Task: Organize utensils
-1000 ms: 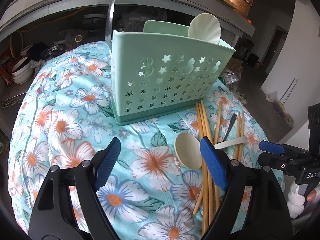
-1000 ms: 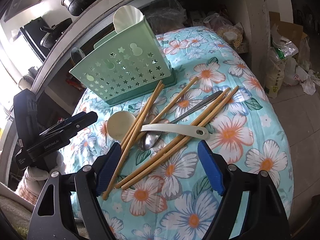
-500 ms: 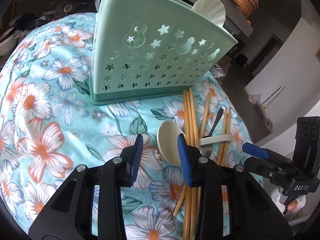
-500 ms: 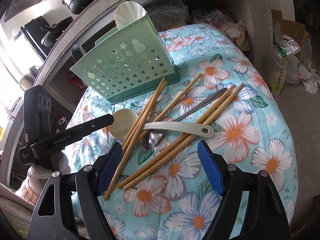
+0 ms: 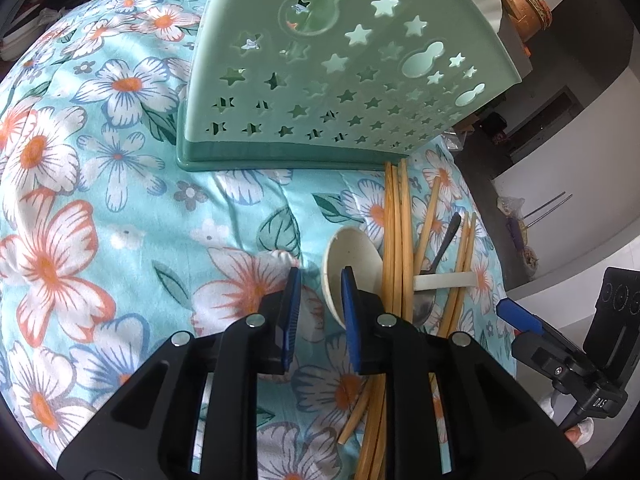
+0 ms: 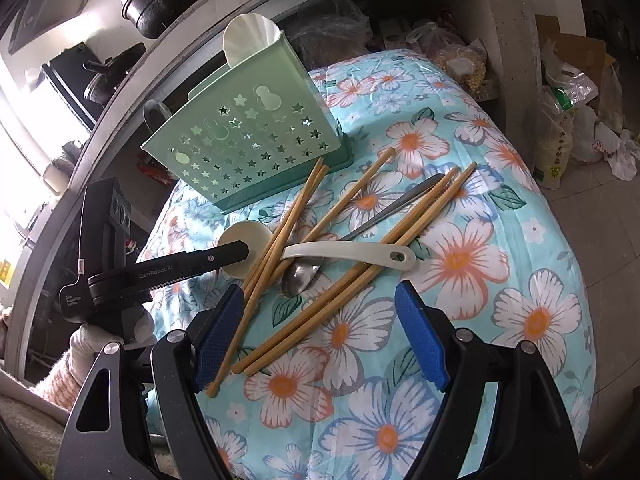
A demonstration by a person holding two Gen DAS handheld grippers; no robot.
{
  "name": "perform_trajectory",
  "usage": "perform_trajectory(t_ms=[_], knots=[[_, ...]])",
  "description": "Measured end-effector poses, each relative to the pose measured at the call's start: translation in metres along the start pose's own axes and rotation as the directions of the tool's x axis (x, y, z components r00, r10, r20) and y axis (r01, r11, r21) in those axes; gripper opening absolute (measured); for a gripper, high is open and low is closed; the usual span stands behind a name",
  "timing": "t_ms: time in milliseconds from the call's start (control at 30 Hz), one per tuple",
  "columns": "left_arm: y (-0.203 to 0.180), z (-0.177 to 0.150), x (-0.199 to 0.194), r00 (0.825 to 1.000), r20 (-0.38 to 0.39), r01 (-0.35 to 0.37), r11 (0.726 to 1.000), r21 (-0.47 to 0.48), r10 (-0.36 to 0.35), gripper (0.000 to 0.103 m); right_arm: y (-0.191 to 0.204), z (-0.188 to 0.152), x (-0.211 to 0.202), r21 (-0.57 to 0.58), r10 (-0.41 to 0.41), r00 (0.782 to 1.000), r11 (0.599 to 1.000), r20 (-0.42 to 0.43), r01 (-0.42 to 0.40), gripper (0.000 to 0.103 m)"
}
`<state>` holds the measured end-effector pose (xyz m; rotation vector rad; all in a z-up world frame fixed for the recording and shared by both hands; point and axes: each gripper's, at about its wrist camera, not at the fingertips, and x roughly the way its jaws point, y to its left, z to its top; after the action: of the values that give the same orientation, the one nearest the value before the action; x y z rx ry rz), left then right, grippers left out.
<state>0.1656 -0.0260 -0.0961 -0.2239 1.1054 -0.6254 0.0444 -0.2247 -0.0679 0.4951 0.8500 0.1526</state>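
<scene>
A mint-green utensil holder [image 5: 336, 80] with star holes stands on the floral cloth [image 5: 100, 200]; it also shows in the right wrist view [image 6: 248, 148], with a white ladle [image 6: 250, 36] sticking out of it. A cream plastic spoon [image 5: 352, 264] lies among several wooden chopsticks [image 5: 396, 240] and a metal spoon [image 6: 304, 276]. My left gripper [image 5: 318, 312] has narrowed around the near rim of the cream spoon's bowl, with a gap still showing. In the right wrist view the left gripper [image 6: 236, 250] reaches over that bowl [image 6: 244, 236]. My right gripper [image 6: 320, 340] is open and empty above the chopsticks [image 6: 360, 264].
The cloth falls away at its right edge toward a tiled floor [image 6: 600, 240] with bags. A grey shelf [image 6: 120, 92] with pots runs behind the holder. A copper pot [image 5: 524, 4] sits up on the ledge.
My left gripper moved forward and down to the cream spoon's bowl and its jaws closed in from wide open to a narrow gap. The right gripper barely moved.
</scene>
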Motion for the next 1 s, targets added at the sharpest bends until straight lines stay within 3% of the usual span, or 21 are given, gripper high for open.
perform_trajectory(t_ms=[133, 300, 467, 567, 700, 867, 1000], knots=[[-0.001, 0.0, -0.001, 1.0, 0.017, -0.027, 1.0, -0.001, 0.027, 0.005, -0.003, -0.001, -0.004, 0.004, 0.006, 1.0, 1.0, 0.01, -0.006, 0.076], [-0.004, 0.002, -0.014, 0.994, 0.086, -0.076, 0.997, 0.015, 0.074, 0.004, -0.007, -0.002, -0.007, 0.011, 0.009, 1.0, 1.0, 0.021, -0.01, 0.076], [-0.01, 0.006, -0.042, 0.965, 0.204, -0.179, 0.982, 0.059, 0.164, 0.004, -0.007, -0.003, -0.009, 0.008, 0.015, 1.0, 1.0, 0.027, -0.015, 0.076], [-0.018, 0.007, -0.063, 0.931, 0.297, -0.249, 0.964, 0.093, 0.212, 0.004, -0.007, -0.003, -0.009, 0.007, 0.021, 0.999, 1.0, 0.031, -0.021, 0.076], [-0.031, 0.008, -0.091, 0.866, 0.423, -0.355, 0.924, 0.141, 0.268, 0.004, -0.006, -0.003, -0.009, 0.005, 0.023, 0.999, 1.0, 0.032, -0.023, 0.076], [-0.048, 0.008, -0.114, 0.779, 0.537, -0.489, 0.849, 0.198, 0.324, 0.004, -0.005, -0.003, -0.009, 0.004, 0.023, 0.999, 1.0, 0.032, -0.024, 0.076], [-0.056, 0.006, -0.127, 0.73, 0.587, -0.561, 0.797, 0.223, 0.35, 0.004, -0.004, -0.003, -0.009, 0.004, 0.023, 0.999, 1.0, 0.035, -0.023, 0.076]])
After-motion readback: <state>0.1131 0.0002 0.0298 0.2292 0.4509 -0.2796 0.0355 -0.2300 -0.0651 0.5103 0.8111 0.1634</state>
